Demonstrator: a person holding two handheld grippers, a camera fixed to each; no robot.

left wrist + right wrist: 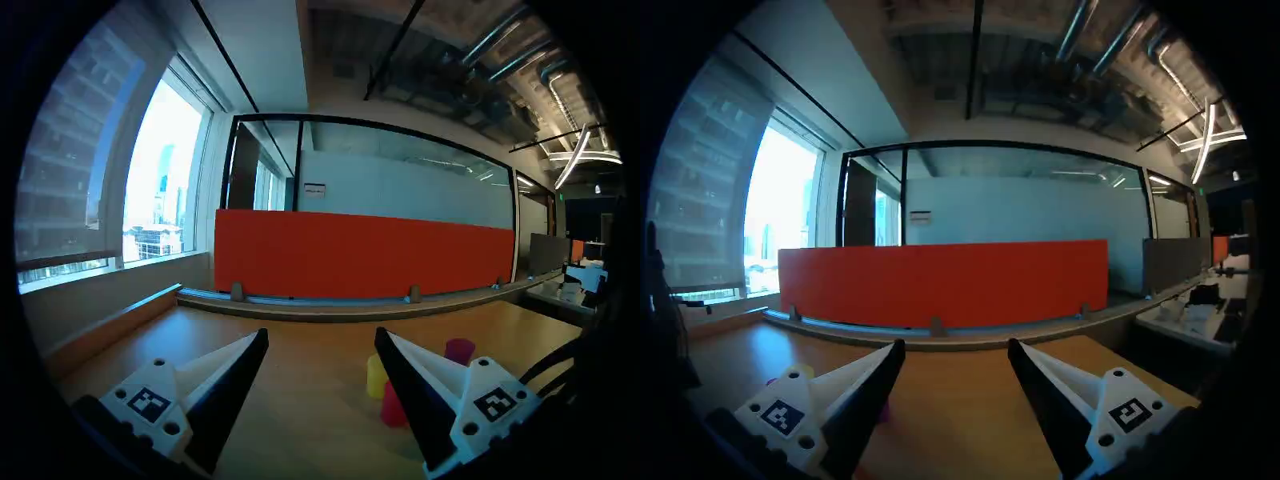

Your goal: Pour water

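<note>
**Q:** State of each claw?

**A:** Left gripper (pixel 320 332): jaws spread wide, nothing between them, fingers touching nothing. Right gripper (pixel 956 344): likewise wide open and empty. Both hang above the table.

**Q:** Surface and room?

**A:** A wooden table (pixel 312 416), bare across most of its top, bordered at the far edge by a long orange partition (pixel 360 252). Behind it stands a glass wall (pixel 400 176). A bright window (pixel 160 184) lies to the left in the left gripper view. Exposed ceiling pipes (pixel 512 56) run overhead.

**Q:** Where is the task's thing, and how does it look?

**A:** Three small plastic cups stand upright on the table in the left gripper view, beside and partly behind that gripper's right-hand finger. The yellow cup (pixel 376 376) and the red cup (pixel 392 404) sit close together; whether they touch cannot be told. The magenta cup (pixel 459 350) stands farther back, apart from both. Their contents cannot be seen
</note>
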